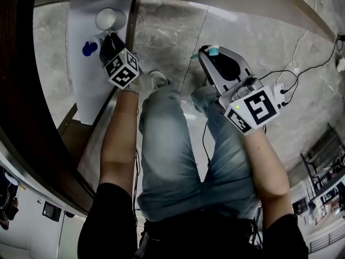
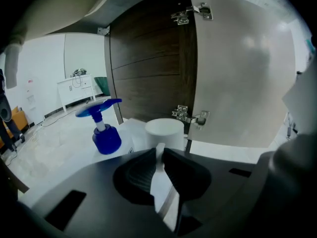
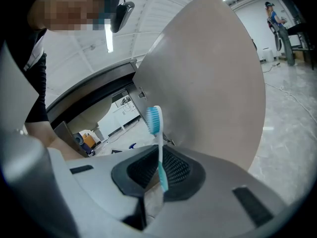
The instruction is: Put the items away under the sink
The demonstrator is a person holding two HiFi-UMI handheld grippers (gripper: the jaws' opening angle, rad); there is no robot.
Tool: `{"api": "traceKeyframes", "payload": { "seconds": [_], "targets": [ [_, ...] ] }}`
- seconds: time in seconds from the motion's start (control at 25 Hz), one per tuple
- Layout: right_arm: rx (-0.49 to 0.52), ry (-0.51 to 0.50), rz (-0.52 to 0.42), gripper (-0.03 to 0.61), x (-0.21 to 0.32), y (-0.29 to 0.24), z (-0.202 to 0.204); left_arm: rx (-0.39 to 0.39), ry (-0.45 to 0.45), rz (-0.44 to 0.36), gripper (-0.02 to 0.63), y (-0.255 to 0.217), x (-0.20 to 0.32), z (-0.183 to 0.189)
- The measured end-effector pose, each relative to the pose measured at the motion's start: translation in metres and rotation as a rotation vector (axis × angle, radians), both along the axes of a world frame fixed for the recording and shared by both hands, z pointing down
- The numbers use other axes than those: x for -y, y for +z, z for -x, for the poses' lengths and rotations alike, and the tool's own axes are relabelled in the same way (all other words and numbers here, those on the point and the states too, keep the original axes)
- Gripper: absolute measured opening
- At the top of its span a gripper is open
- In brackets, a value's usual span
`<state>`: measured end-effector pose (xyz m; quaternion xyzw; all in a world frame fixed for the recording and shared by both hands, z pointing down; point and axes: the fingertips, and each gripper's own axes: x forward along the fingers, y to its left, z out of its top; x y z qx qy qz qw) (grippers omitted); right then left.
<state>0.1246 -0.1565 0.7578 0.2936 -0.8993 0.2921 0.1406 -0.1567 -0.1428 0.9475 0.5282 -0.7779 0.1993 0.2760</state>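
My left gripper [image 1: 108, 43] reaches into the open cabinet, over its white floor [image 1: 81, 93]. Its jaws [image 2: 160, 151] are shut on a thin, flat white item [image 2: 161, 185] that runs back between the pads. Just beyond it stand a blue pump bottle [image 2: 105, 132] [image 1: 89, 48] and a white cylinder [image 2: 164, 131] [image 1: 108, 18]. My right gripper [image 1: 209, 54] hangs over the marble floor outside the cabinet. It is shut [image 3: 159, 158] on a white and teal toothbrush [image 3: 155, 123] [image 1: 212, 49], whose blue bristle head stands upright above the jaws.
An open cabinet door [image 2: 240, 68] with two hinges stands to the right of the left gripper, beside a dark wood panel [image 2: 148, 68]. The person's legs in jeans [image 1: 178, 161] fill the middle. Cables and a power strip [image 1: 281, 88] lie on the floor at right.
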Motion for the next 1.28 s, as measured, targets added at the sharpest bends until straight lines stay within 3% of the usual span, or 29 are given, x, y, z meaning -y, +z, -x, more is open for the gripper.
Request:
{"api": "traceKeyframes", "payload": {
  "seconds": [0.24, 0.44, 0.76, 1.04, 1.28],
  "targets": [
    [0.001, 0.008, 0.027, 0.046, 0.003, 0.004, 0.003, -0.043, -0.009, 0.057, 0.067, 0.012, -0.003, 0.002],
    [0.008, 0.045, 0.046, 0.046, 0.012, 0.002, 0.011, -0.092, -0.003, 0.098, 0.110, -0.003, -0.017, -0.009],
    [0.038, 0.062, 0.022, 0.046, 0.022, -0.017, 0.050, -0.158, 0.033, 0.146, 0.126, -0.060, -0.055, -0.030],
    [0.174, 0.100, 0.035, 0.046, 0.044, -0.031, 0.101, -0.152, 0.149, 0.184, 0.141, -0.118, -0.073, -0.043],
    [0.222, 0.128, 0.042, 0.046, 0.060, -0.019, 0.133, -0.185, 0.166, 0.224, 0.183, -0.147, -0.086, -0.046]
  ]
}}
